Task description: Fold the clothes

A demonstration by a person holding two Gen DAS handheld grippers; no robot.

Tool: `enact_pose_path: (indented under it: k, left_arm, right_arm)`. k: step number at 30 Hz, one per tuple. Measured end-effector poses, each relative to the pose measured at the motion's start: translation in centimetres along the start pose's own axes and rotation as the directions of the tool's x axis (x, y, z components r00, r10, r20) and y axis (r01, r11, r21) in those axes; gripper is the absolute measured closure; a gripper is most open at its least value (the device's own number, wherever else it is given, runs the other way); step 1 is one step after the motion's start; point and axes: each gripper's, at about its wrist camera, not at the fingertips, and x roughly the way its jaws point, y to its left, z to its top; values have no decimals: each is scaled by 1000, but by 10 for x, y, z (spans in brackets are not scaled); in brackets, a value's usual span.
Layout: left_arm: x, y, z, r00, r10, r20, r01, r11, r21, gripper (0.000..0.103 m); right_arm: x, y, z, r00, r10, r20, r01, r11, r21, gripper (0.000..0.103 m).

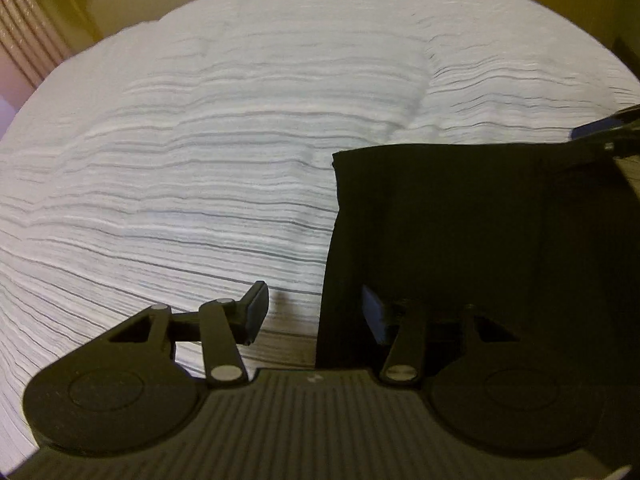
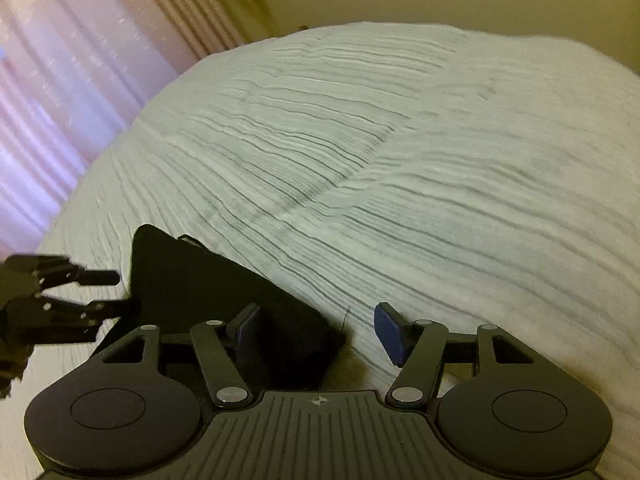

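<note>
Working from the near edge outward, the step in hand appears to be taking up the near corners of the black garment (image 1: 460, 240) for a further fold, and it would be done best by closing each pair of tongs on all layers at a corner, lifting both together and keeping the edge taut so the cloth does not sag between them. The left tongs (image 1: 316, 312) stand spread, with the garment's left edge running between the fingers, one pad on bare bedspread and the other over the cloth; nothing is pinched. The right tongs (image 2: 316, 332) are likewise spread, astride the garment's near right corner, with the left pad over the cloth and the right pad clear of it on the bedspread. The garment lies flat in an already folded rectangle on the white ribbed bedspread (image 1: 180, 160), close in front of both tools. Farther off, the bedspread runs bare to a yellowish wall, with a pink curtain (image 2: 60, 100) at the left.
</note>
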Motion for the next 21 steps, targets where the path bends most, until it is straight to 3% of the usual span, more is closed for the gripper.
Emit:
enact_pose_path:
  k: [5, 8, 12, 15, 18, 21]
  left_arm:
    - [-34, 5, -14, 999, 39, 12, -39, 999, 13, 58]
    - [-64, 14, -36, 998, 61, 19, -62, 998, 5, 58]
    - [-102, 18, -83, 995, 97, -5, -97, 995, -10, 57]
    - [-126, 9, -129, 993, 115, -28, -115, 993, -3, 50]
    - [-146, -11, -175, 988, 147, -54, -144, 988, 49, 48]
    - [-161, -44, -214, 984, 168, -58, -154, 969, 194, 45]
  right_arm:
    - [-36, -1, -10, 999, 31, 11, -31, 997, 64, 42]
    - [-56, 8, -30, 995, 95, -10, -94, 992, 80, 42]
    - [-75, 29, -75, 976, 201, -86, -192, 976, 102, 41]
    - [-86, 50, -113, 954, 267, -139, -247, 958, 147, 31]
    - [-91, 67, -148, 938, 285, -200, -248, 950, 191, 27]
    - [-95, 78, -178, 931, 267, -249, -203, 946, 253, 27]
